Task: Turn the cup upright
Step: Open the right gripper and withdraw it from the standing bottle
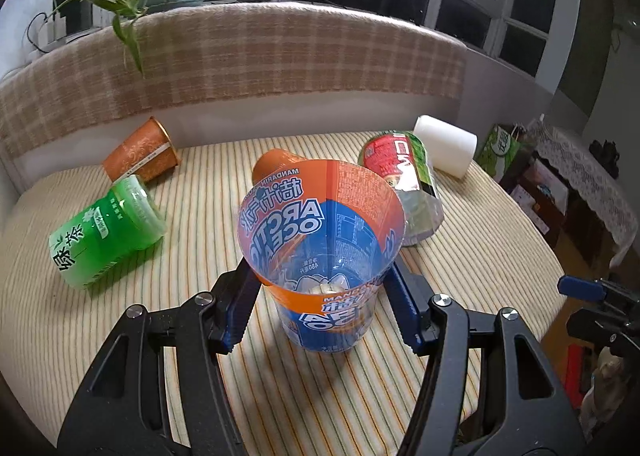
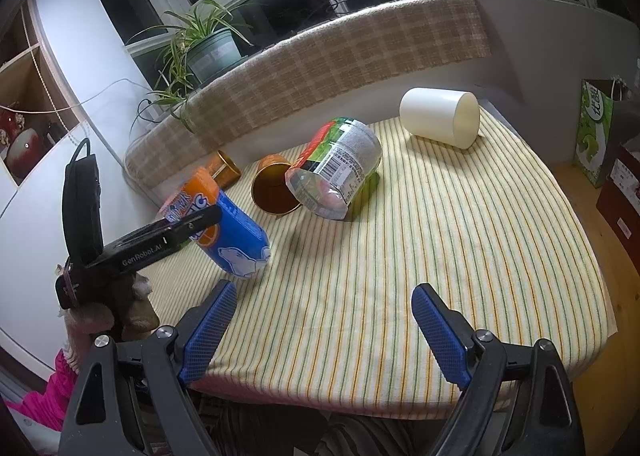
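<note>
My left gripper is shut on the orange and blue Arctic Ocean cup. The cup's open mouth faces the camera and its base is down near the striped tablecloth. In the right wrist view the same cup is tilted, held just above the cloth by the left gripper's finger. My right gripper is open and empty above the table's front edge.
On the cloth lie a green cup, a copper cup, a second copper cup, a clear cup with a red and green label and a white cup. A plaid-covered ledge runs behind.
</note>
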Tool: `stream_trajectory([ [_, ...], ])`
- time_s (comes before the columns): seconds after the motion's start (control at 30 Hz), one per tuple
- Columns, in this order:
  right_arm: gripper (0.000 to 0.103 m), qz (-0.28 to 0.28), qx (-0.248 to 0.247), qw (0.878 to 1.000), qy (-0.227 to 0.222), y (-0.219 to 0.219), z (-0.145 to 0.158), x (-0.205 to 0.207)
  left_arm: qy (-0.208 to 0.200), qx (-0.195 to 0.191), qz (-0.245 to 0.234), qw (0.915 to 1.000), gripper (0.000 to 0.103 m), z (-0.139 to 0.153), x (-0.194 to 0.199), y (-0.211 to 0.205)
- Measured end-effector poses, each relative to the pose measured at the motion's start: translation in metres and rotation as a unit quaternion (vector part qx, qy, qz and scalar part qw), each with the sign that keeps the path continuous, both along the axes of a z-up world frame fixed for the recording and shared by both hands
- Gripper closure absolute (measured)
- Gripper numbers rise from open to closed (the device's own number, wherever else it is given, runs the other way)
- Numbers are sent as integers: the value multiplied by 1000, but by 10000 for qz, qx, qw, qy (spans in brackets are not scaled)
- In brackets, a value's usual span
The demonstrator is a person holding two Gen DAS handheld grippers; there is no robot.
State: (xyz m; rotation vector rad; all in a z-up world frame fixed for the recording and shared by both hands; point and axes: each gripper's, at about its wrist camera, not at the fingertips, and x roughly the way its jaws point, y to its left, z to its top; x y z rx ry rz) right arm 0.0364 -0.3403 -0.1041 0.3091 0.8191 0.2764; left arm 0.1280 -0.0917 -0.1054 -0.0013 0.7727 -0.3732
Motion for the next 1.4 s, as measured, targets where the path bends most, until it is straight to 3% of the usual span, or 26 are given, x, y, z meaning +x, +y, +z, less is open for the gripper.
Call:
stream_trajectory([
  [0.27, 12, -37, 8, 10000, 2, -2, 1, 0, -8, 22, -95, 10000, 41, -1, -1, -7],
  [0.5, 12, -22, 26, 10000, 4, -1, 2, 1, 153, -259, -215, 9993, 39, -4, -2, -5],
  [0.73, 12, -2, 35, 10000, -1, 1, 2, 1, 317, -483, -248, 9980, 21, -8, -3, -1],
  [1.03, 12, 32, -111, 9997, -220, 11, 10, 3, 606, -608, -105, 9963, 20, -22, -17, 19],
  [1.2, 12, -113, -509, 9965, -651, 22, 26, 2, 273, -721, 428, 9961, 20, -8, -35, 47],
  [1.33, 12, -297, -843, 9903, -1062, 34, 40, 1, -349, -641, 936, 9929, 20, 18, -53, 64],
  [1.4, 7, -405, -991, 9862, -1259, 38, 46, -1, -605, -575, 1105, 9904, 20, 29, -60, 69],
])
